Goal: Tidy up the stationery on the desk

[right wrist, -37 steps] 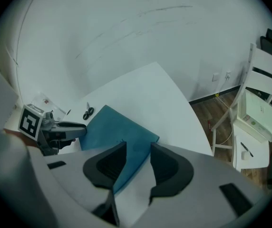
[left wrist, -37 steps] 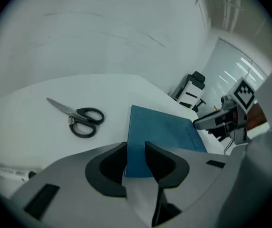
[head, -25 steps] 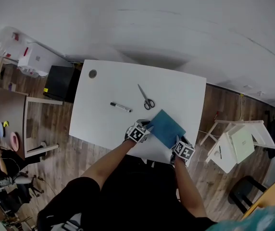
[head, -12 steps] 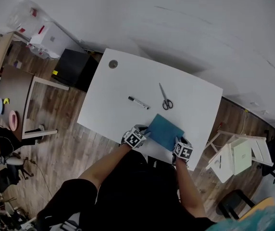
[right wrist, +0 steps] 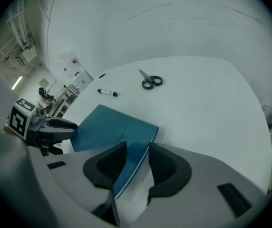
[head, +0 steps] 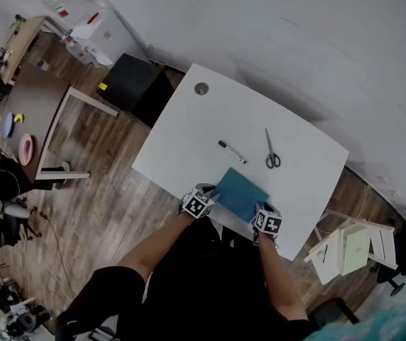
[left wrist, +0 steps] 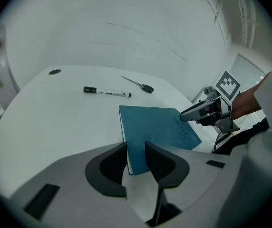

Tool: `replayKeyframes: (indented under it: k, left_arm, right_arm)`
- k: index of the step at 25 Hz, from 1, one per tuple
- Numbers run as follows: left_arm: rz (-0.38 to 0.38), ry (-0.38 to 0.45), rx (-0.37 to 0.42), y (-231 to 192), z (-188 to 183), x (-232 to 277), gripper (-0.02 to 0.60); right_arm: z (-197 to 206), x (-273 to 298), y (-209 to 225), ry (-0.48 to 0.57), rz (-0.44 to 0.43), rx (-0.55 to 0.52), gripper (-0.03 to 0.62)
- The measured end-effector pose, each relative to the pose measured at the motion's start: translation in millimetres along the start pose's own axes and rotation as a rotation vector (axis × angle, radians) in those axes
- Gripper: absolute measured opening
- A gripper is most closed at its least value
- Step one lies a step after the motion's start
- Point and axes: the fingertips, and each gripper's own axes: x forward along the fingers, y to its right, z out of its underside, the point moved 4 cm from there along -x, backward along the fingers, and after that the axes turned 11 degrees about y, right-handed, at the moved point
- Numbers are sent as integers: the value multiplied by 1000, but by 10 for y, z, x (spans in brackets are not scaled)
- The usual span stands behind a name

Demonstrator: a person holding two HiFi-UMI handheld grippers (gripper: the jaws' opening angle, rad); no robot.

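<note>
**Both grippers on the blue notebook at the desk's near edge**

Head view: a white desk (head: pixel 203 133) stands against a pale wall on a wooden plank floor (head: pixel 111 190). A blue notebook (head: pixel 240 193) lies at the desk's near edge. The left gripper (head: pixel 204 199) is at its left near corner and the right gripper (head: pixel 263 215) at its right near corner. A black-capped marker (head: pixel 232 151) lies just beyond the notebook, with a pair of scissors (head: pixel 271 151) to its right, both apart from the book. A round cable port (head: pixel 201 89) sits at the far left corner. A black cabinet (head: pixel 135 85) stands beside the desk, a brown table (head: pixel 36 112) is further left, and white folding furniture (head: pixel 352 251) is off to the right.

Left gripper view: the left gripper (left wrist: pixel 136 158) has its jaws closed on a corner of the notebook (left wrist: pixel 157 129), whose page edge shows between them. The right gripper (left wrist: pixel 193 114) meets the opposite corner. The marker (left wrist: pixel 106 91) and scissors (left wrist: pixel 138 84) lie further back on the bare white top (left wrist: pixel 55 122).

Right gripper view: the right gripper (right wrist: pixel 137 163) is clamped on the notebook (right wrist: pixel 112 129), whose edge fills the narrow gap. The left gripper (right wrist: pixel 62 126) is at the far corner. The scissors (right wrist: pixel 150 80) and marker (right wrist: pixel 107 92) lie further back.
</note>
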Motion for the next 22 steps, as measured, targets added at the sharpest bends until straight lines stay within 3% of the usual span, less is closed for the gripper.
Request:
replayKeyframes:
  k: [4, 12, 22]
  left_arm:
    - [-35, 47, -45, -250, 16, -194, 123]
    - [-102, 34, -102, -879, 249, -555, 123]
    - [-92, 69, -164, -1541, 328, -1006, 123]
  right_arm:
    - [17, 118, -311, -24, -30, -20, 147]
    - [-75, 424, -1017, -54, -73, -100, 147]
    - [-217, 848, -1768, -75, -51, -162, 147]
